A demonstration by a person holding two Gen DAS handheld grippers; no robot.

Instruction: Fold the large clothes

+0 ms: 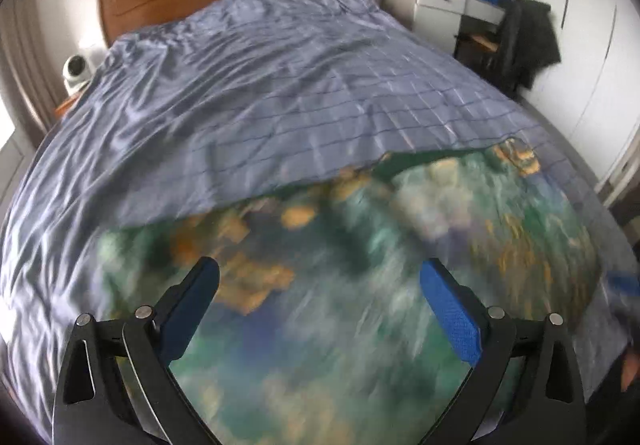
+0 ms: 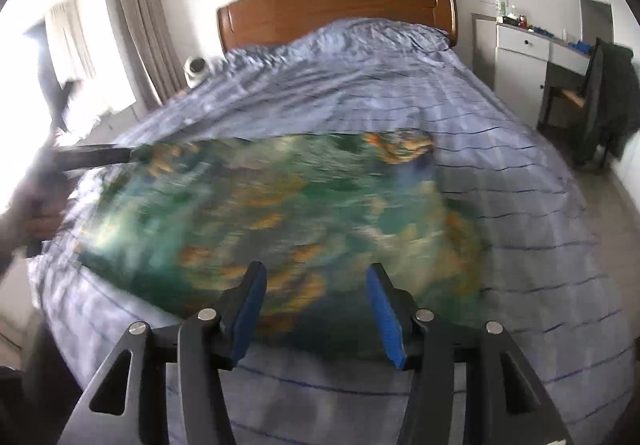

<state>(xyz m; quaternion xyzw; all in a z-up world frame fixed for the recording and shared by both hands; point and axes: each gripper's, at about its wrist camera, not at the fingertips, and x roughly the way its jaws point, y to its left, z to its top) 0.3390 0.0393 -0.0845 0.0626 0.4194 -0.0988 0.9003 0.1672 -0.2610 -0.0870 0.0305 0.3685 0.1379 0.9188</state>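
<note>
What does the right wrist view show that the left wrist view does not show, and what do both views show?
Only the right wrist view shows the bright window, the curtain and the left gripper seen from the side, blurred. Only the left wrist view shows that gripper's wide-open jaws, with nothing between them. Both show the green patterned garment lying on the blue bedcover, the wooden headboard, the white drawer unit and the dark chair.

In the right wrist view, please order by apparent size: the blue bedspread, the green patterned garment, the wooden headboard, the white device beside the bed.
1. blue bedspread
2. green patterned garment, though it lies nearer the camera
3. wooden headboard
4. white device
</note>
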